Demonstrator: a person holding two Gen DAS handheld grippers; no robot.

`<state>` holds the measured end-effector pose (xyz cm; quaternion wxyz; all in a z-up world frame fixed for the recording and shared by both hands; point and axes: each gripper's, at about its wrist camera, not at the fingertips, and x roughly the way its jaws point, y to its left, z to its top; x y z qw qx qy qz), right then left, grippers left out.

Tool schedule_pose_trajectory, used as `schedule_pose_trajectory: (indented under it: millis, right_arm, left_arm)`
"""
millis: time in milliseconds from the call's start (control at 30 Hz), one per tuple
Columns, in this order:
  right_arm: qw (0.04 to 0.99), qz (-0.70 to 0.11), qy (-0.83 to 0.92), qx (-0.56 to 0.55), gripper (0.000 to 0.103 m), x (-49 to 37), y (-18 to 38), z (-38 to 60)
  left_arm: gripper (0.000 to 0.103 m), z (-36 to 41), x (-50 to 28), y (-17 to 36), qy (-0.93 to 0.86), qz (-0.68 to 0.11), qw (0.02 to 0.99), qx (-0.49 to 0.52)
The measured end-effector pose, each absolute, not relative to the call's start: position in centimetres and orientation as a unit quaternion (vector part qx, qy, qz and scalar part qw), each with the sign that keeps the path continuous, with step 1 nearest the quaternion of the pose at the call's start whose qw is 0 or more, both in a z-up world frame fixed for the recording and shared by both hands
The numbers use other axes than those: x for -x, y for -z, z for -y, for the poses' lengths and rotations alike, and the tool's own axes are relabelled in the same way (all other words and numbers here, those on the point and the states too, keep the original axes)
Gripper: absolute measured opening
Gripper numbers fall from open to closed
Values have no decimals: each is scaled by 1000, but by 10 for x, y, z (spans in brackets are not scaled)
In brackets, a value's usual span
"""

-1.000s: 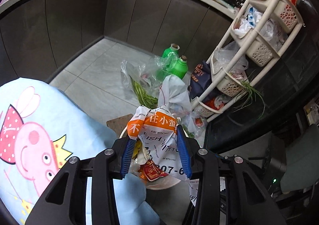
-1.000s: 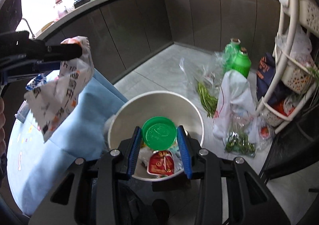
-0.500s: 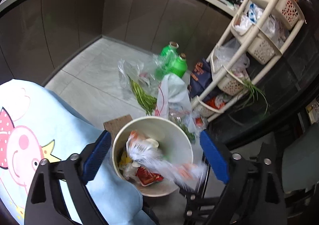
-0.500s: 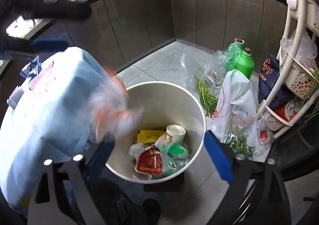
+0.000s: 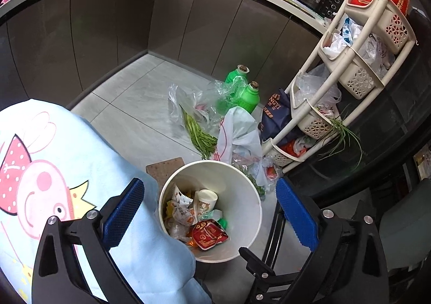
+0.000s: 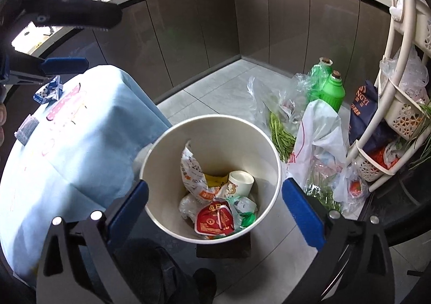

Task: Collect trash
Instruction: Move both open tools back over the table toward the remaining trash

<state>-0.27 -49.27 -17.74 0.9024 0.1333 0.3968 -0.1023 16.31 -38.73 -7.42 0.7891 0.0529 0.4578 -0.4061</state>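
A white round trash bin (image 5: 242, 182) (image 6: 266, 142) stands on the floor beside the table. Inside lie a white and orange printed wrapper (image 6: 192, 172) (image 5: 180, 203), a paper cup (image 6: 241, 181) (image 5: 207, 199), a red sauce packet (image 6: 214, 219) (image 5: 208, 232) and a green lid (image 6: 247, 219). My left gripper (image 5: 210, 212) is open and empty above the bin. My right gripper (image 6: 215, 205) is open and empty above the bin. The left gripper also shows in the right wrist view (image 6: 67, 42), open, at the upper left.
A table with a light blue cartoon cloth (image 5: 54, 169) (image 6: 67, 147) is on the left; small wrappers (image 6: 48, 88) lie on it. Green bottles (image 5: 249, 93), plastic bags with greens (image 5: 237, 137) and a cream basket rack (image 5: 350, 75) stand on the floor right. Dark cabinets behind.
My left gripper opened and dropped the white and orange wrapper into the bin. My right gripper opened and dropped the green lid into the bin.
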Motion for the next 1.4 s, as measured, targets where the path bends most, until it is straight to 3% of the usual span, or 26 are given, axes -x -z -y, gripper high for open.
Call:
schedule_pose_trajectory:
  millis: [733,1400]
  right_arm:
    - [934,-351,44,-55,99,-12,77,406]
    - [930,-362,-68,13,100,-60,53,284]
  left_arm:
    - [94,219,-138,3,266,-401,877,8]
    - [94,14,-145,35,94,-427,894,99]
